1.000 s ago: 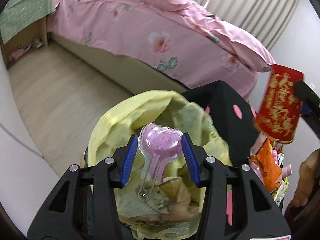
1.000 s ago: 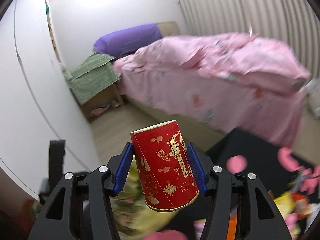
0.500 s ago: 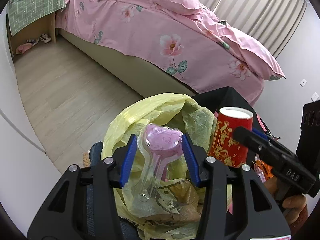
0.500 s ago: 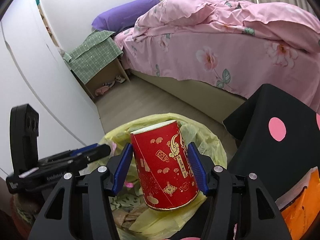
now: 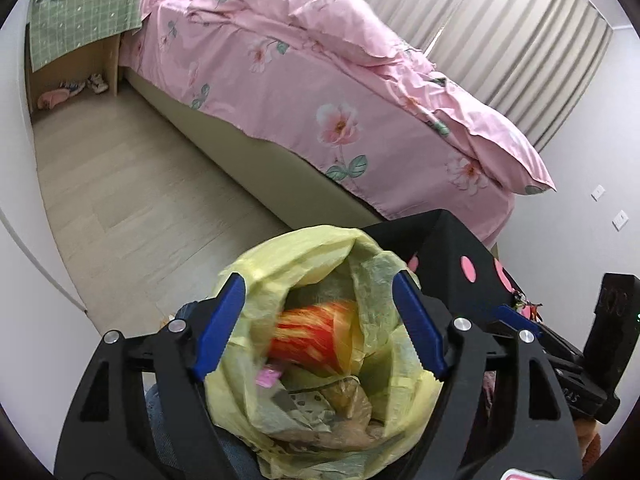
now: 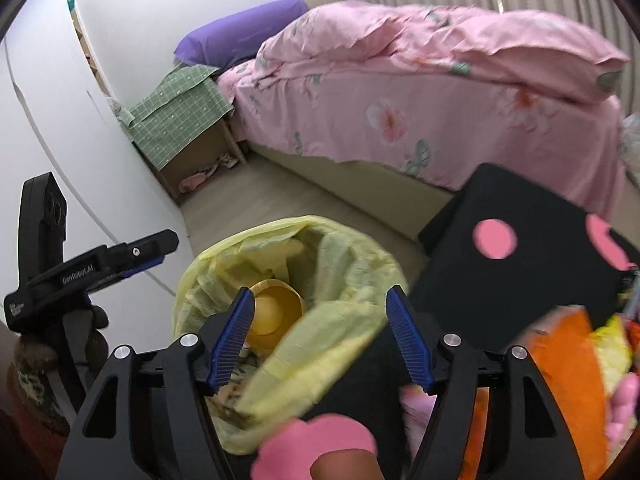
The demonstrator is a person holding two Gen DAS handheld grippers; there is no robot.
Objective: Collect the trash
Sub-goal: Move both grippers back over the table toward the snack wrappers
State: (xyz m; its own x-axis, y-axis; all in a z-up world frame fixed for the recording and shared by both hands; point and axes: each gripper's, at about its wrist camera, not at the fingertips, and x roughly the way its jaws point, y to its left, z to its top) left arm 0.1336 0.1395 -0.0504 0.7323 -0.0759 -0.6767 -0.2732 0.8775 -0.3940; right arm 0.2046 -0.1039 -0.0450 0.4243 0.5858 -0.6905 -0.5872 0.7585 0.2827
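Note:
A yellow trash bag lines a bin right below both grippers. My left gripper hangs over its mouth with jaws opening and nothing between them. A red paper cup, blurred, lies inside the bag; from the right wrist view I see its yellow inside. A pink scrap lies beside the cup on crumpled wrappers. My right gripper is over the bag's rim, jaws opening and empty. The left gripper shows side-on at the left of that view.
A pink floral bed fills the back. A black table with pink dots stands right of the bin, with orange and yellow wrappers on it. A bedside stand under green cloth stands by the white wall. Wooden floor lies to the left.
Both grippers have opened. The pink heart-shaped package has left the left jaws and the red cup has left the right jaws; the cup now lies in the bag. The right gripper has sunk.

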